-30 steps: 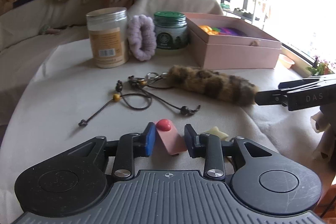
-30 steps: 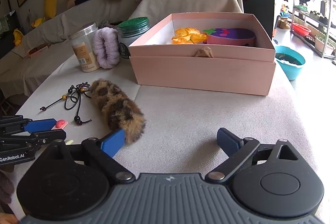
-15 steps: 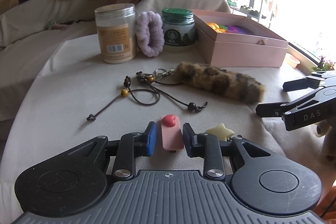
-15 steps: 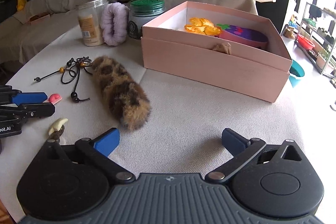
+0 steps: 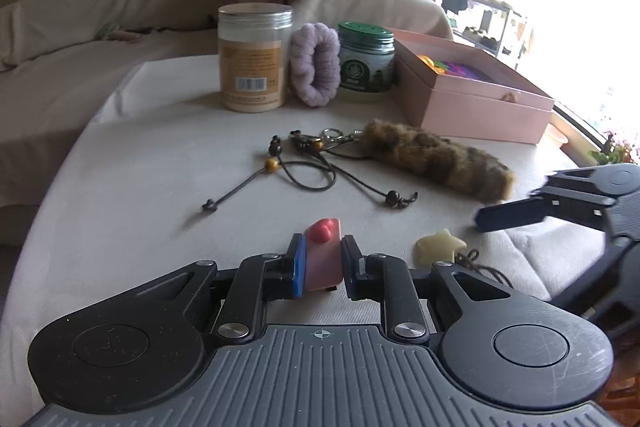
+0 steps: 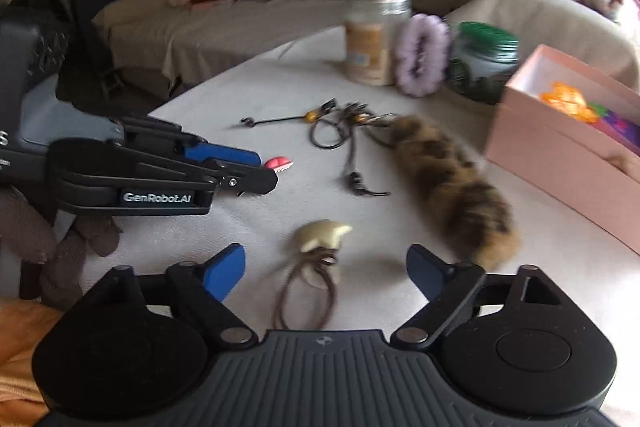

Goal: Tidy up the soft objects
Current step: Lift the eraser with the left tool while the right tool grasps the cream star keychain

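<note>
The right gripper [image 6: 324, 267] has its jaws wide apart, and the cream star charm [image 6: 322, 235] with its brown elastic loop [image 6: 306, 297] lies on the desk [image 6: 400, 291] straight between them, the charm just ahead of the tips and the loop trailing back toward the gripper body. So the long axis of this hair tie runs along the jaws' own forward line, and a short push forward and down looks enough to bracket the charm; it is plainly the nearer tool for this piece. The left gripper [image 5: 322, 263] is clamped on a pink clip [image 5: 323, 261] with a red heart at its far end, which sticks out ahead of its tips, just above the desk; whether it touches the cloth cannot be told. To the right of the right jaws, almost touching the right fingertip, lies the thick end of the furry tail keychain [image 6: 452, 183], stretched away and leftward to its ring and dark beaded cords [image 6: 344, 131]. That fur is the likeliest thing to get caught as the jaws close. Farther ahead stand a tan jar [image 6: 374, 41], a lilac scrunchie [image 6: 422, 61] and a green-lidded jar [image 6: 482, 61], with the open pink box [image 6: 560, 155] well to the right, probably where the soft items go.
</note>
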Demonstrator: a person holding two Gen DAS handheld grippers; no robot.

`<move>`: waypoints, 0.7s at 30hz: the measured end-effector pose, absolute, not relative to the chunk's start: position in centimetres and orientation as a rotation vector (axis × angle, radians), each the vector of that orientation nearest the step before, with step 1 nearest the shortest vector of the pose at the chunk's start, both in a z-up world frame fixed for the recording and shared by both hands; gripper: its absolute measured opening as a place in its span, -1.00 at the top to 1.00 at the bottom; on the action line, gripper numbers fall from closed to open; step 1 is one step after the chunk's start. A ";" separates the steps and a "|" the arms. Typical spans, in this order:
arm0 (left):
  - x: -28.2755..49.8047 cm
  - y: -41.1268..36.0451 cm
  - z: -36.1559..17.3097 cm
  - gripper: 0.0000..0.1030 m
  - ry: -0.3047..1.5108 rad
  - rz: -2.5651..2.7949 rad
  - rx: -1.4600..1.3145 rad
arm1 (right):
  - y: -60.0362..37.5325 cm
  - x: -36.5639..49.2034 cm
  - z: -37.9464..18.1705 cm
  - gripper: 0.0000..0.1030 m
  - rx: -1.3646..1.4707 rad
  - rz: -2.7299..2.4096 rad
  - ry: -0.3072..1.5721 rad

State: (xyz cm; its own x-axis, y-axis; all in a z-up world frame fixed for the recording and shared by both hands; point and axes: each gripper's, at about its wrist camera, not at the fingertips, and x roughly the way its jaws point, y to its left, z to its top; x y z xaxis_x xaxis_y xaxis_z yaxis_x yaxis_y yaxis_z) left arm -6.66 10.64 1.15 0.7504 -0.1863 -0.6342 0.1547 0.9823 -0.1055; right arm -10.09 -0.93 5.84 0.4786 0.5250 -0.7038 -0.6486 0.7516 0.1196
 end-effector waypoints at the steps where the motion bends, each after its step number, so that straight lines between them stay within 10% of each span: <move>1: -6.7 10.7 1.2 0.57 0.697 -0.189 -0.047 | -0.7 -10.1 5.8 -0.53 -0.180 0.712 0.782; 7: -6.8 10.5 1.1 0.57 0.690 -0.190 -0.037 | -1.1 -10.1 6.6 0.59 -0.195 0.672 0.797; 21: -8.2 4.2 5.2 0.57 0.570 -0.408 0.046 | -13.5 -12.3 11.5 0.61 0.035 0.422 0.650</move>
State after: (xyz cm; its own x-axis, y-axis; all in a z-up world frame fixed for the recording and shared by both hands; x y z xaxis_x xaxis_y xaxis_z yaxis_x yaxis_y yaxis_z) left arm -8.20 4.18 5.16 0.7644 -0.3630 -0.5329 0.3878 0.9191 -0.0697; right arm -12.26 -13.47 11.55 0.7141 0.3920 -0.5801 -0.3704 0.9146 0.1621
